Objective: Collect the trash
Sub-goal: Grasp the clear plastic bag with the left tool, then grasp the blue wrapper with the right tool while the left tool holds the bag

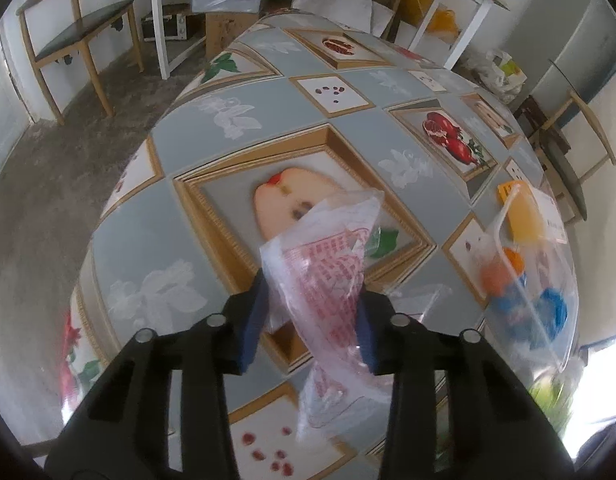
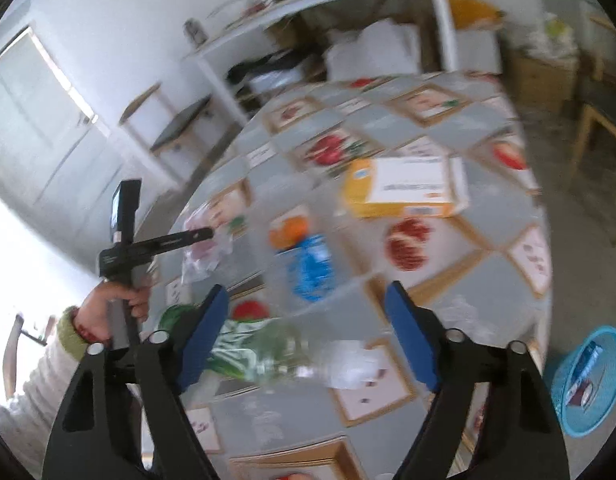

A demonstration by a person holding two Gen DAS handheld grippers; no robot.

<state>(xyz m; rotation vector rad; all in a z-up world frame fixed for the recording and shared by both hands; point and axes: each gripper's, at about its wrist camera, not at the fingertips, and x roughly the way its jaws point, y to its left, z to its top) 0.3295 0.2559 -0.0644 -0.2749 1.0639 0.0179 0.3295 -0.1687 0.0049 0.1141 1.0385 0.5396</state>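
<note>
The left gripper (image 1: 314, 320) points steeply down over the table (image 1: 179, 240), its blue pads closed on a crumpled clear wrapper (image 1: 328, 276) printed in pink, which sticks up between them and hangs below. In the right wrist view a hand (image 2: 115, 308) in a pale knitted sleeve grips that tool's handle. The right gripper (image 2: 308, 336) tilts down too, jaws standing wide with nothing pressed between the pads; a blurred clear bag with green (image 2: 267, 352) lies beneath them. The tablecloth shows framed fruit pictures. On it lie one orange-and-white box (image 2: 404, 188) and one clear bag of orange and blue items (image 2: 308, 256). One blue basket (image 2: 588, 380) sits on the floor. Two wooden chairs (image 1: 75, 36) stand by the walls.
</note>
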